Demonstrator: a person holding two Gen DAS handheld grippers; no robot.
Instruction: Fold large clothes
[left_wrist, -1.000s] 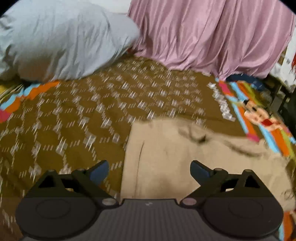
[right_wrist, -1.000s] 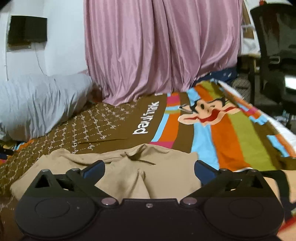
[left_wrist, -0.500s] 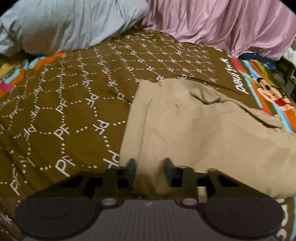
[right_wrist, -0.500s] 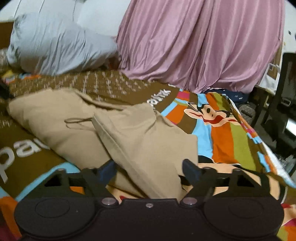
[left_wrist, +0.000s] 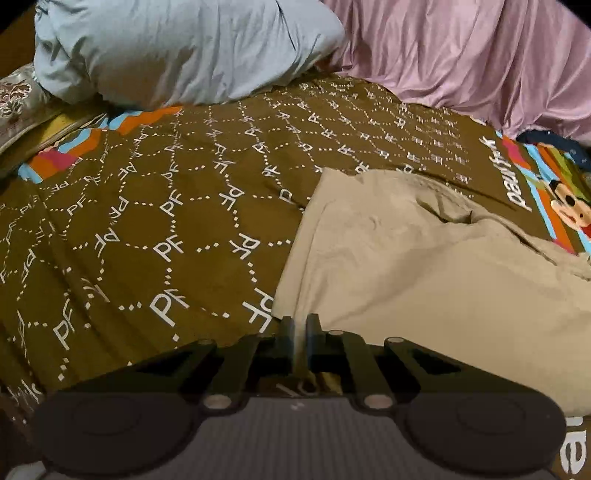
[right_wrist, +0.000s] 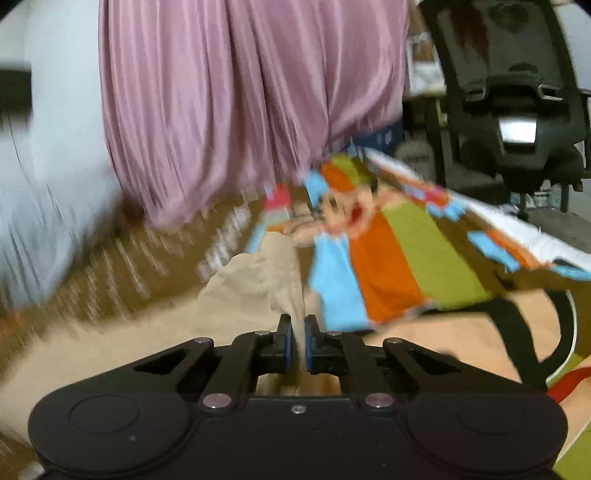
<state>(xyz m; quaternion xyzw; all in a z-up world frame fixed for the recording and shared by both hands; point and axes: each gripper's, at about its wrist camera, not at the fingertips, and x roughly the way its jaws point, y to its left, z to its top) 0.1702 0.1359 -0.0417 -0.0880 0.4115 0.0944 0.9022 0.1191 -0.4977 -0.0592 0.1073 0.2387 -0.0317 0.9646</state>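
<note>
A large tan garment (left_wrist: 424, 258) lies spread on the brown patterned bedspread (left_wrist: 147, 221), its left edge running up the middle of the left wrist view. My left gripper (left_wrist: 298, 325) is shut on the garment's near left corner. In the right wrist view, blurred by motion, the tan garment (right_wrist: 251, 288) rises in a fold straight ahead. My right gripper (right_wrist: 297, 330) is shut on its near edge, with cloth pinched between the blue pads.
A grey pillow (left_wrist: 177, 51) lies at the head of the bed. Pink curtains (right_wrist: 229, 99) hang along the far side. The striped cartoon part of the bedspread (right_wrist: 391, 258) lies to the right. A black office chair (right_wrist: 513, 92) stands beyond the bed's right edge.
Both grippers were open a second ago and have closed on the tan garment. The right gripper is now swinging fast with the cloth, which blurs its view.
</note>
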